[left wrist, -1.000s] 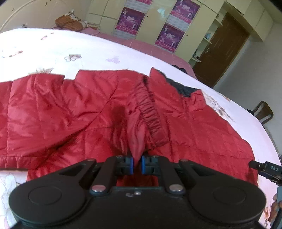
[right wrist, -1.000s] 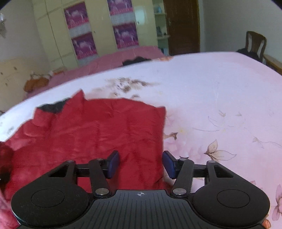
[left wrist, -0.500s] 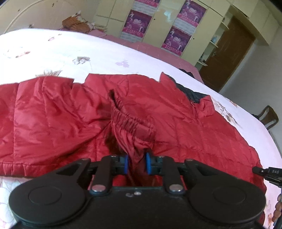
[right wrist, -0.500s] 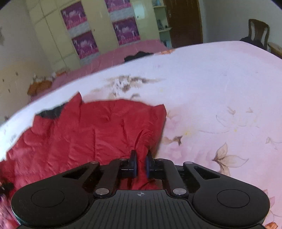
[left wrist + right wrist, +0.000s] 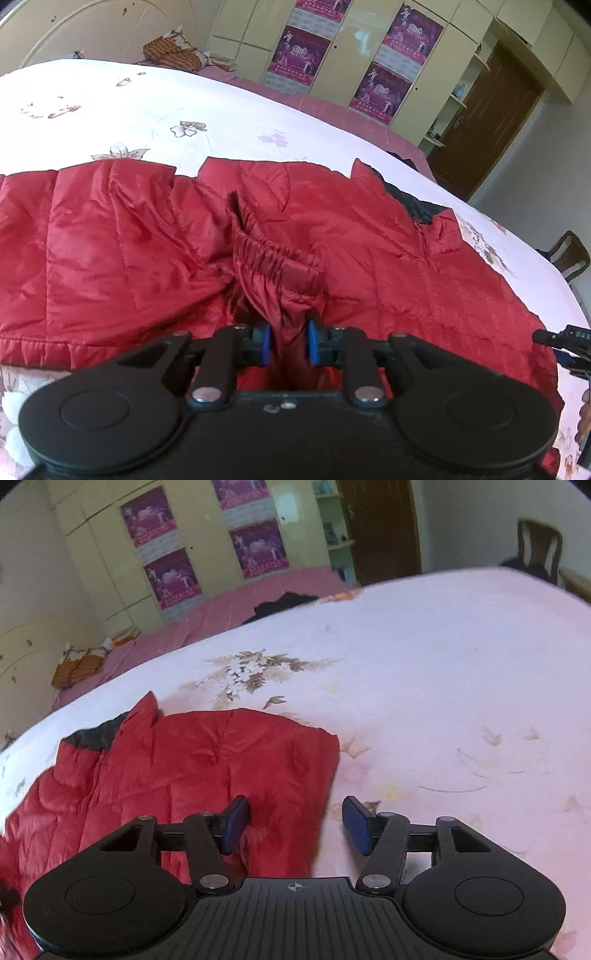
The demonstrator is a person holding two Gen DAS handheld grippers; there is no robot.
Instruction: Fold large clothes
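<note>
your left gripper (image 5: 288, 341) has its blue pads (image 5: 265, 342) pinched on a bunch of red fabric from the sleeve (image 5: 273, 266), just below the elastic cuff (image 5: 258, 243); jaws narrow with cloth between them. the red quilted jacket (image 5: 110, 251) lies spread across the floral bedsheet (image 5: 155, 103), left part reaching the frame's left edge, sleeve pulled in over the middle of the body, dark lining at the collar (image 5: 413, 203) toward the right. far right in the left wrist view you can see the tip of the other tool (image 5: 565, 338) just past the jacket's right edge. behind the bed: wardrobe with purple posters (image 5: 304, 55), brown door (image 5: 484, 122), a chair (image 5: 569, 254).

right wrist view, left to right: jacket (image 5: 207, 775) fills the lower left, collar with grey lining at upper left, its right edge running down toward the tool. your right gripper (image 5: 295, 823) has jaws wide apart, holding nothing; the left blue pad (image 5: 234, 823) sits over the red fabric, the right one over bare pink floral sheet (image 5: 443, 701), so the jacket edge falls between them. can't tell if the pads touch the cloth. chair (image 5: 537, 546) far upper right.
</note>
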